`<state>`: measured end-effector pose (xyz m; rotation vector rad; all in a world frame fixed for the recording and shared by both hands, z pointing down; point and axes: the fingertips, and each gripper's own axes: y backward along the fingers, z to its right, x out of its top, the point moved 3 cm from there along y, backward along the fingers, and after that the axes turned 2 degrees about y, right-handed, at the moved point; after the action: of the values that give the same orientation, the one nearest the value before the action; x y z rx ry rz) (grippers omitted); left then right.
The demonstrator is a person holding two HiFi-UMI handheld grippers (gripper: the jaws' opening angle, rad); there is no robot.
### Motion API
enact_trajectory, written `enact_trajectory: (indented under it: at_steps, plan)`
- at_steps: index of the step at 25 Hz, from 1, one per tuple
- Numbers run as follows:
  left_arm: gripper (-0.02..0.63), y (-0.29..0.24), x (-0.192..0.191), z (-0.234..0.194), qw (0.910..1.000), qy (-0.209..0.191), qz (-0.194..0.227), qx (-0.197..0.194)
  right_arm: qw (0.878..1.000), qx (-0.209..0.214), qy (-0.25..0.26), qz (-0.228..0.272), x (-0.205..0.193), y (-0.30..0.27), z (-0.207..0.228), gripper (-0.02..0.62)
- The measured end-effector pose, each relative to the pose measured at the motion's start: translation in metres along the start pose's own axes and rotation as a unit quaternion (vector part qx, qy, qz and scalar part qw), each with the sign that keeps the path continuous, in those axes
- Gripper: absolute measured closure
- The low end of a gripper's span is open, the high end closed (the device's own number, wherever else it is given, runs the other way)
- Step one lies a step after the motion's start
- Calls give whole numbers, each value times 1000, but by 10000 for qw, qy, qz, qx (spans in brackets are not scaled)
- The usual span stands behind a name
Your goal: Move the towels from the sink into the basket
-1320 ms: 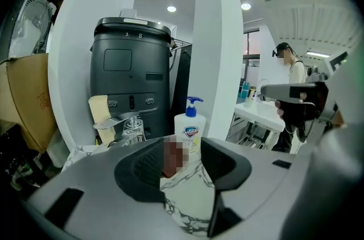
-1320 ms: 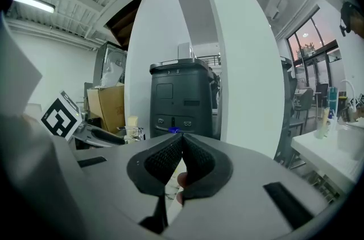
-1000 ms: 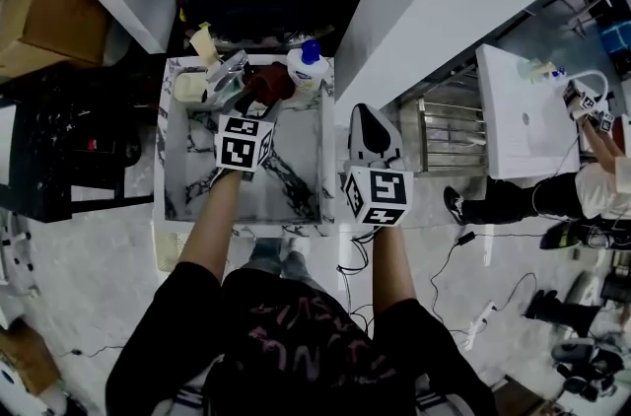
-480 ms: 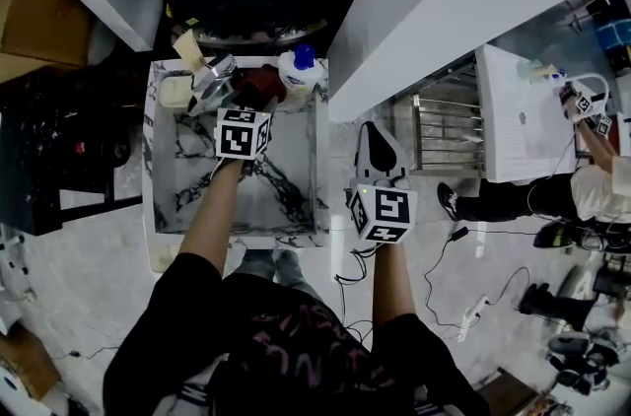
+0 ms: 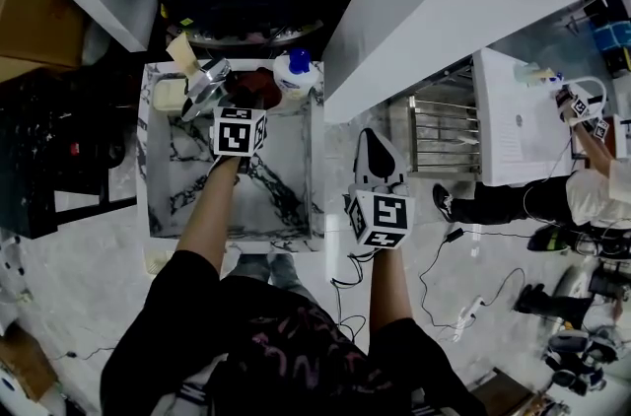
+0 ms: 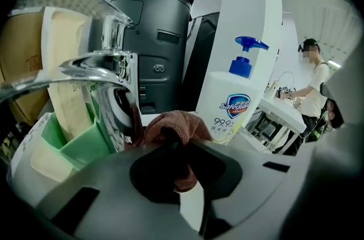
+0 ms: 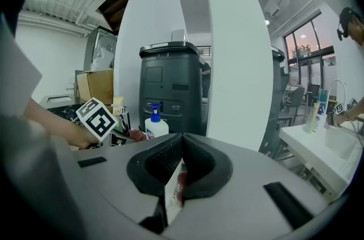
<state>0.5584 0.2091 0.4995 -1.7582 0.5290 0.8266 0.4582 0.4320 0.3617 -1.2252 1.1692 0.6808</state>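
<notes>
A reddish-brown towel (image 5: 258,87) lies bunched at the back of the marble sink (image 5: 286,163), between the chrome faucet (image 5: 205,84) and a white soap bottle (image 5: 292,72). My left gripper (image 5: 247,101) reaches into that corner. In the left gripper view its jaws have just been closing and now pinch a fold of the towel (image 6: 173,126) at the left gripper (image 6: 179,147) tips. My right gripper (image 5: 373,140) hangs beside the sink's right rim, over the floor. In the right gripper view the right gripper (image 7: 179,168) has its jaws together and holds nothing.
A pale basket corner (image 5: 156,258) peeks out below the sink's front left. A green sponge holder (image 6: 74,142) sits behind the faucet (image 6: 96,62), and a dark bin (image 6: 148,34) stands behind the soap bottle (image 6: 236,102). Further right, another person (image 5: 592,177) works at a white counter (image 5: 513,108).
My left gripper has moved down and forward to the towel by the faucet and closed on it. The right gripper has dropped slightly beside the sink.
</notes>
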Motion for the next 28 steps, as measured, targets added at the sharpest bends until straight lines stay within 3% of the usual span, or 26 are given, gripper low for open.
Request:
enact_trajectory:
  at_steps: [14,28]
  plan:
    - [568,55,19,27,9972,-558,500,61,9994,180,-34,297,15,19,-5,580]
    - [568,159,50,68,9846,-1236,1175,387,9967,274,-114,760,41,76,-2,580]
